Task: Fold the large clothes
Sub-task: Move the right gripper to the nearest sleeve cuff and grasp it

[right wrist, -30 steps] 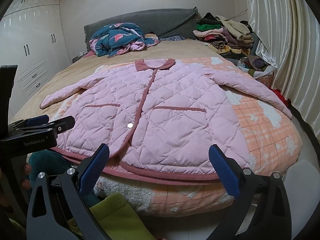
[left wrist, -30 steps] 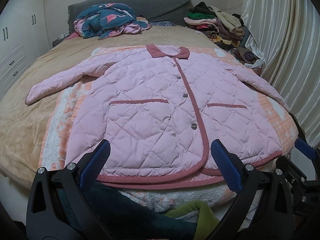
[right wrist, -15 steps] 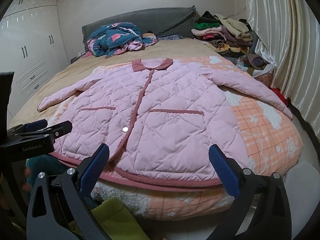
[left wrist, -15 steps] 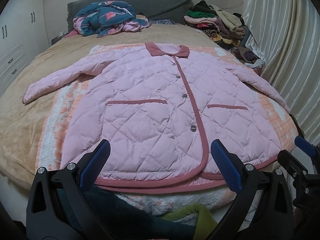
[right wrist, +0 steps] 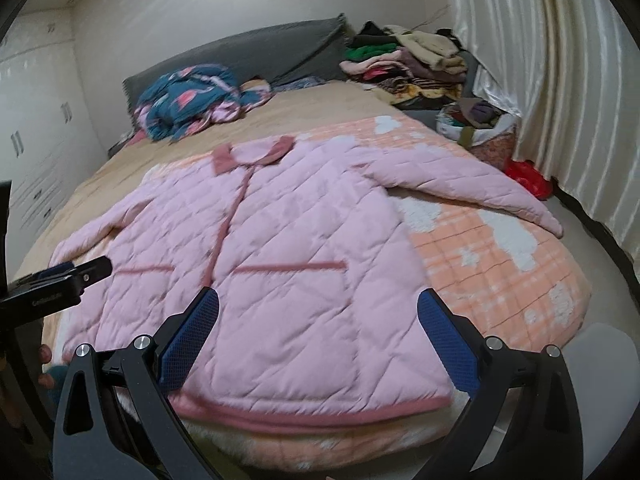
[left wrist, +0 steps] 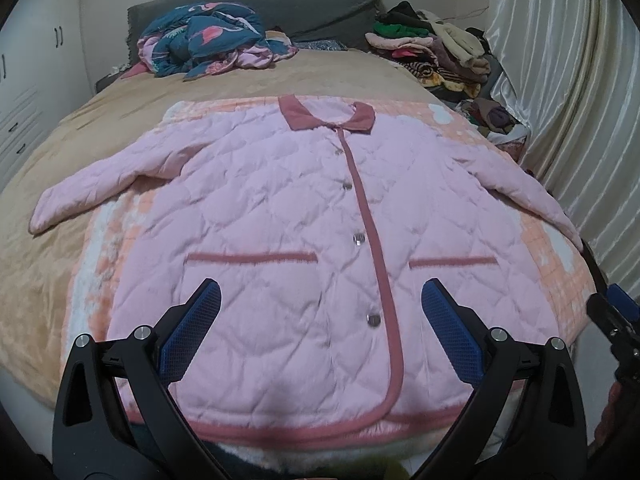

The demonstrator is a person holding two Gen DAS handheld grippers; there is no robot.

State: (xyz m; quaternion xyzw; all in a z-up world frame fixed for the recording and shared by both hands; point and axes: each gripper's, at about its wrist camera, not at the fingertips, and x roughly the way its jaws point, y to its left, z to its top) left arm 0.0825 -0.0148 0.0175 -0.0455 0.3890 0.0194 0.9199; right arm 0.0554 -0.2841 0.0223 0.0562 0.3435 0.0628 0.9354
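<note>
A pink quilted jacket [left wrist: 288, 220] with dark pink trim and collar lies flat, front up and buttoned, sleeves spread, on an orange checked blanket [left wrist: 560, 272] on the bed. It also shows in the right wrist view [right wrist: 288, 248]. My left gripper [left wrist: 320, 332] is open and empty, hovering over the jacket's lower front above the hem. My right gripper [right wrist: 318, 336] is open and empty over the jacket's lower right side near the hem. The left gripper shows at the left edge of the right wrist view [right wrist: 60, 284].
A crumpled blue patterned quilt [left wrist: 208, 44] lies by the grey headboard [left wrist: 312, 4]. A pile of folded clothes [left wrist: 432, 52] sits at the bed's far right. A bag of clothes [right wrist: 476, 128] and a red item [right wrist: 528, 178] stand beside the curtain [right wrist: 560, 80]. White wardrobes [right wrist: 32, 152] at left.
Both grippers have moved forward and up over the foot of the bed, now hovering above the jacket's hem. The jaws stay open. The jacket has not moved.
</note>
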